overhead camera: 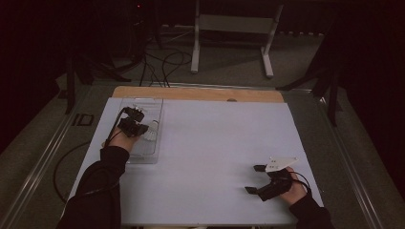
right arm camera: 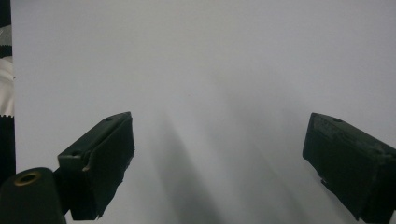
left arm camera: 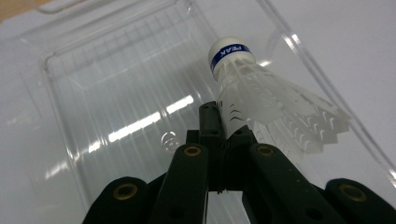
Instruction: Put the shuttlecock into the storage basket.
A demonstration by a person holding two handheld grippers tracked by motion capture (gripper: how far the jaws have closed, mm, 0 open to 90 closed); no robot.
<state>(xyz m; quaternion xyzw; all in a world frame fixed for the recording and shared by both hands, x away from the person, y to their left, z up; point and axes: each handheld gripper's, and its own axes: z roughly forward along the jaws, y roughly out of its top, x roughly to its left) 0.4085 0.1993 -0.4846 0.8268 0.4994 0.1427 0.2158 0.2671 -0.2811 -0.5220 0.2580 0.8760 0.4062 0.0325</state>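
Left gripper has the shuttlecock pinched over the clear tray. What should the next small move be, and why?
Probably lower it a little and open the jaws. The left gripper is shut on the shuttlecock by its skirt edge, cork end pointing away, over the clear tray. The right gripper rests open on the white table sheet, apart from the tray.

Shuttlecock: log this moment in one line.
left gripper shut on shuttlecock skirt | over clear tray | right gripper open, nothing between

white shuttlecock with blue band, clear tray, black grippers.
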